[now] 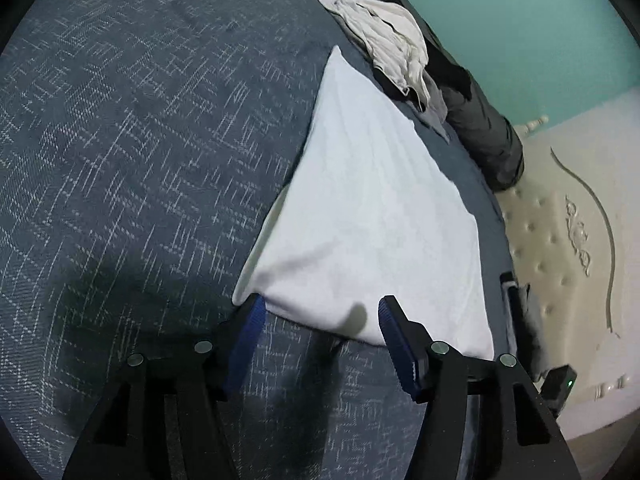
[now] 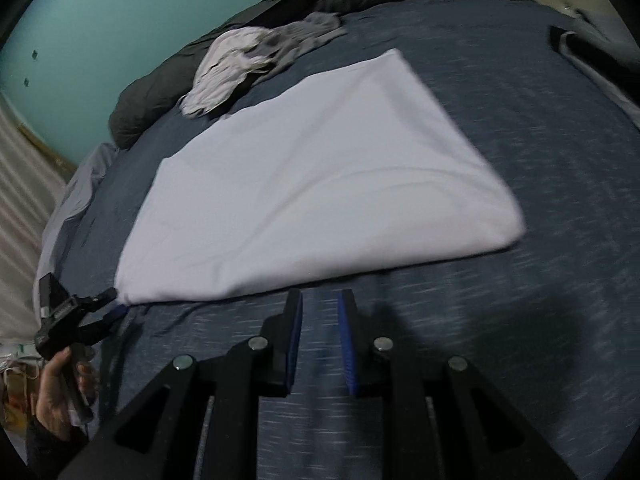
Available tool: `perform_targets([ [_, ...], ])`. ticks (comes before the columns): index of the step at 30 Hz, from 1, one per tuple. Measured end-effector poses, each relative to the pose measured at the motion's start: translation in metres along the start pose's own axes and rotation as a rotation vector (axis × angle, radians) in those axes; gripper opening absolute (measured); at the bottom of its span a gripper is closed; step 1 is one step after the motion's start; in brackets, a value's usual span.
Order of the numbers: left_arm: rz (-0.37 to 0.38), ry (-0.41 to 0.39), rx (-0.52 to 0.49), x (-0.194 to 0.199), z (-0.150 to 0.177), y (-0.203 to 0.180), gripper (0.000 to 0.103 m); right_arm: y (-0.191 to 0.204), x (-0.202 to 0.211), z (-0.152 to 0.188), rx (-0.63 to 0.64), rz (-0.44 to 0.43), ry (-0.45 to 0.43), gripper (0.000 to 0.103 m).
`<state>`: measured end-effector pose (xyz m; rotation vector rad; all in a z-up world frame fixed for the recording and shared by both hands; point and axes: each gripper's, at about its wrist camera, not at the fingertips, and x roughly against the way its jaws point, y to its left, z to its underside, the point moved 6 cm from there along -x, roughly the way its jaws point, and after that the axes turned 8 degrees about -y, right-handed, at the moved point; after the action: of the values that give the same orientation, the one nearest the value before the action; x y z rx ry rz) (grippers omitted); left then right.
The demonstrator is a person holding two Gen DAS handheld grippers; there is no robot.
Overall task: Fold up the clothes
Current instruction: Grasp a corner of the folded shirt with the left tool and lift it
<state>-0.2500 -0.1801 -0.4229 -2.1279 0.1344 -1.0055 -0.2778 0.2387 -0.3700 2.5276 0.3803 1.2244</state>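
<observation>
A white folded garment (image 1: 368,216) lies flat on the dark blue bedspread (image 1: 140,140); it also shows in the right wrist view (image 2: 320,200). My left gripper (image 1: 322,312) is open and empty, its fingertips at the garment's near edge. In the right wrist view the left gripper (image 2: 114,300) sits at the garment's near left corner. My right gripper (image 2: 320,300) is open by a narrow gap and empty, just short of the garment's near edge.
A crumpled pile of white and grey clothes (image 2: 248,64) lies at the bed's far side by a dark duvet (image 2: 160,92). A cream tufted headboard (image 1: 560,240) and a teal wall (image 1: 520,20) border the bed. A dark item (image 2: 592,56) lies at the far right.
</observation>
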Motion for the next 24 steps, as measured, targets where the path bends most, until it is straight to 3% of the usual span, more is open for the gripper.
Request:
perform_targets([
  [7, -0.013, -0.051, 0.01, -0.003, -0.005, -0.005, 0.062, -0.035, 0.002, 0.001, -0.061, 0.012, -0.039, 0.021],
  [9, -0.022, -0.064, 0.005, -0.003, -0.006, -0.006, 0.052, -0.042, 0.001, 0.005, -0.079, -0.002, -0.043, 0.021],
  [11, -0.03, -0.074, 0.001, -0.003, -0.008, -0.006, 0.032, -0.047, -0.001, 0.009, -0.092, -0.014, -0.044, 0.021],
  [14, -0.036, -0.089, -0.003, -0.001, -0.011, -0.007, 0.021, -0.053, -0.003, 0.011, -0.109, -0.029, -0.047, 0.021],
  [20, -0.028, -0.118, -0.022, 0.002, -0.015, -0.015, 0.006, -0.052, 0.001, 0.008, -0.12, -0.053, -0.086, 0.021],
  [24, -0.022, -0.138, -0.049, 0.006, -0.017, -0.025, 0.003, -0.053, 0.003, 0.008, -0.137, -0.067, -0.1, 0.021],
])
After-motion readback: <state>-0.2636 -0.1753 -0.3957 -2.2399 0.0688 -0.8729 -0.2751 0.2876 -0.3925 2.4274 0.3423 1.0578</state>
